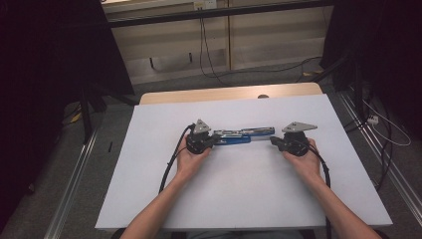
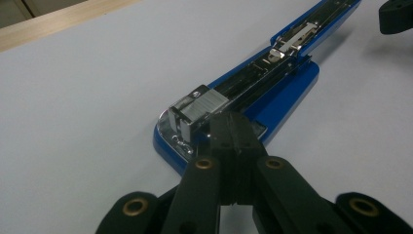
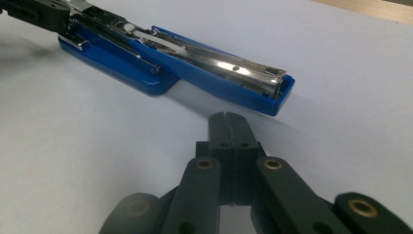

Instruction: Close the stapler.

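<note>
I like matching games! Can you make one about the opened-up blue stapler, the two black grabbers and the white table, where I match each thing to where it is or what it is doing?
Things:
1. Opened blue plastic and shiny metal stapler
2. Left black gripper
3. Right black gripper
4. White flat tabletop

Places or states:
A. Fingers shut, tip at the stapler's silver end
B. Lies folded out flat between the two grippers
C. Fingers shut, a little apart from the stapler's blue end
D. Lies under everything

Pairs: 1-B, 2-A, 3-C, 4-D
</note>
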Demonstrator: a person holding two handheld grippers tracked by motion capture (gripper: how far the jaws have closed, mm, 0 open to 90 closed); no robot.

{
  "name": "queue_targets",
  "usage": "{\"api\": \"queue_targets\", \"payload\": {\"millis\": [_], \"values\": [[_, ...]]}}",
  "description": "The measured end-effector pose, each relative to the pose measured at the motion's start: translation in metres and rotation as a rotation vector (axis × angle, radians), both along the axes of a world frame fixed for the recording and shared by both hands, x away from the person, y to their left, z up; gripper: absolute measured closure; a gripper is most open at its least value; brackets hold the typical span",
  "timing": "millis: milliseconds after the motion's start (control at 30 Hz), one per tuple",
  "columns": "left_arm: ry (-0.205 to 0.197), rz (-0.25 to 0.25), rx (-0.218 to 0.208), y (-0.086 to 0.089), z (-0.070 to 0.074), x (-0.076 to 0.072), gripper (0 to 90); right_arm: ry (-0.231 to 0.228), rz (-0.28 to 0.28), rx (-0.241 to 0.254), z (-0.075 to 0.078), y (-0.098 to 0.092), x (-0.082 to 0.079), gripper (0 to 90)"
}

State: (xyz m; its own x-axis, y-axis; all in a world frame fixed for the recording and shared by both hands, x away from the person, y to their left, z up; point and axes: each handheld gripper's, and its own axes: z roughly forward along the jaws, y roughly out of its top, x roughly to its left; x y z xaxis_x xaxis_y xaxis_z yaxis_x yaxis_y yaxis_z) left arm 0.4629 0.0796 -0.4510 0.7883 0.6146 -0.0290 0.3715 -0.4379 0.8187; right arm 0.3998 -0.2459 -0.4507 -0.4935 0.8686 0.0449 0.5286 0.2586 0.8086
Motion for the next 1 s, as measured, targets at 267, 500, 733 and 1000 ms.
{"api": "queue_targets", "payload": {"millis": [267, 500, 733, 1000], "values": [[0.012, 0.006, -0.017, 0.001, -0.001, 0.001, 90.0, 0.007, -0.025, -0.025, 0.0, -0.006, 0.004, 90.0], [0.0, 0.011, 0.005, -0.001, 0.0, 0.0, 90.0, 0.027, -0.016, -0.04, -0.004, -0.001, 0.008, 90.0], [-0.01, 0.011, 0.013, -0.001, 0.0, 0.0, 90.0, 0.042, -0.025, -0.048, -0.003, 0.001, 0.014, 90.0], [-0.018, 0.016, 0.019, -0.003, 0.0, -0.001, 90.0, 0.06, -0.028, -0.028, -0.006, -0.001, 0.018, 90.0]]}}
